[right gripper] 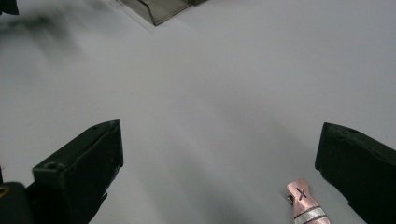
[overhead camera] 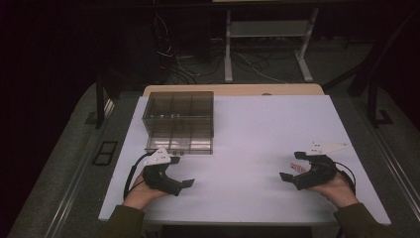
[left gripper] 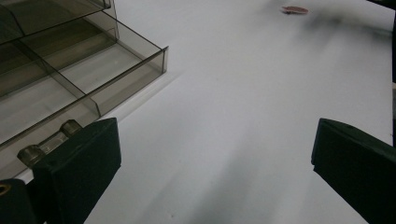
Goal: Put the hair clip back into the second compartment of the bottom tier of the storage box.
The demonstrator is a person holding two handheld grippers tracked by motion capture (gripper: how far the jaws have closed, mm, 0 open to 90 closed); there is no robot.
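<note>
Two hand-held grippers rest on the tabletop, jaws spread, holding nothing — left hand-held gripper, right hand-held gripper. Pink clip lies ungrasped between the right jaws; compartment box apparently empty — transfer not yet begun.

My left gripper, jaws spread wide, hangs low over the white table, beside the near corner of a smoky clear compartment box, with a small pinkish thing, perhaps a clip, lying blurred far ahead.
</note>
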